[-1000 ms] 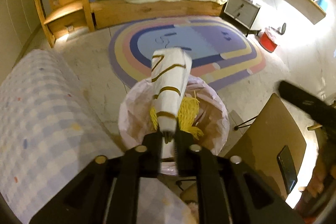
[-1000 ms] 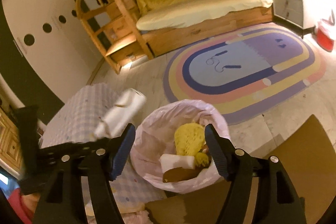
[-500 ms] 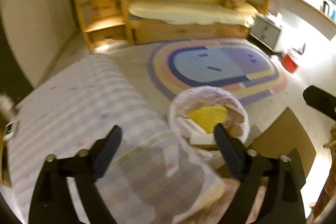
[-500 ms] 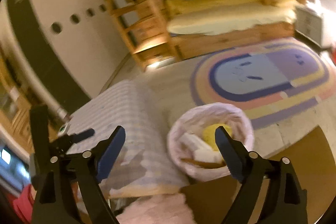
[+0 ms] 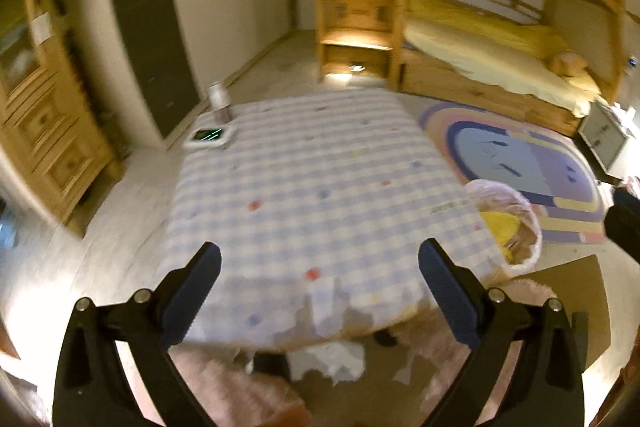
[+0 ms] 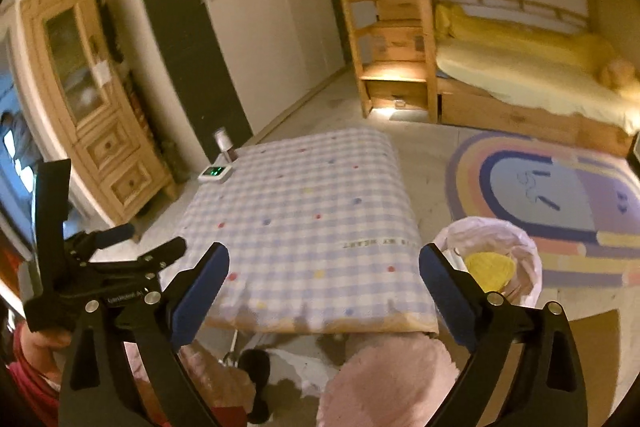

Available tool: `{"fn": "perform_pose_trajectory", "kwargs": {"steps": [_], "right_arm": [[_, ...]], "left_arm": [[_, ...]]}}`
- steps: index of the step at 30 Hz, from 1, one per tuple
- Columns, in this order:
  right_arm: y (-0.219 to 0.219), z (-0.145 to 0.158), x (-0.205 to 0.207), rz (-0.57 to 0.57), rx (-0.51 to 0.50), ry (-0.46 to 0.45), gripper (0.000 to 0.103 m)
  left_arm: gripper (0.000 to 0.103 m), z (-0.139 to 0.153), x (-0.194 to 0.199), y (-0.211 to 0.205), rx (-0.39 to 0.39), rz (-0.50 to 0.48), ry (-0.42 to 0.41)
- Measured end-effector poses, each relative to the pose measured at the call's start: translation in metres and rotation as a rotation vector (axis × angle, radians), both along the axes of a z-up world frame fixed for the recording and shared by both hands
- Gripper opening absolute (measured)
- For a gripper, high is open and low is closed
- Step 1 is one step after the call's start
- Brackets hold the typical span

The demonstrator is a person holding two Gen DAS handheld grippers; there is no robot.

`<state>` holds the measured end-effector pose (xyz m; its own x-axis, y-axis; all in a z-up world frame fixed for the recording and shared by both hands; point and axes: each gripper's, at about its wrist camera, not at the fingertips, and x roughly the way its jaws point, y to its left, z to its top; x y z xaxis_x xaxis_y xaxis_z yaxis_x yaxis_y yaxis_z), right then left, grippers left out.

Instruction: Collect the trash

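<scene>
The trash bin (image 5: 520,227), lined with a pale pink bag, stands on the floor at the right edge of the checked table (image 5: 312,187); it holds yellow netting (image 5: 500,225) and other scraps. It also shows in the right wrist view (image 6: 500,247). My left gripper (image 5: 318,291) is open and empty over the near edge of the table. My right gripper (image 6: 324,291) is open and empty, also above the near table edge. The left gripper shows in the right wrist view (image 6: 148,247) at the lower left.
A small white device with a green display (image 6: 215,173) and a cup (image 6: 224,145) sit at the table's far left corner. A pink fluffy stool (image 6: 384,375) is under the near edge. A brown board (image 5: 560,291), a rug (image 6: 560,195) and a bunk bed (image 6: 520,67) lie right.
My left gripper opened and dropped the white striped wrapper into the bin, then swung left over the table. Both views have turned left, from the bin to the table.
</scene>
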<state>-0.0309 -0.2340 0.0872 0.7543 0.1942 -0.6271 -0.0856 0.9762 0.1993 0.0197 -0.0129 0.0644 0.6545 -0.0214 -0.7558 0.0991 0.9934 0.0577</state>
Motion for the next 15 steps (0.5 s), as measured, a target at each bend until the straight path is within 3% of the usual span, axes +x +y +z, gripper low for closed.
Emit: {"fn": "perform_pose_trajectory", "kwargs": {"steps": [5, 15], "right_arm": [[0.022, 0.014, -0.017, 0.007, -0.058, -0.002, 0.095], [0.030, 0.020, -0.028, -0.014, -0.128, 0.011, 0.095]], "left_arm": [[0.096, 0.013, -0.026, 0.024, 0.025, 0.052, -0.005], [0.096, 0.027, -0.047, 0.033, 0.016, 0.045, -0.043]]}}
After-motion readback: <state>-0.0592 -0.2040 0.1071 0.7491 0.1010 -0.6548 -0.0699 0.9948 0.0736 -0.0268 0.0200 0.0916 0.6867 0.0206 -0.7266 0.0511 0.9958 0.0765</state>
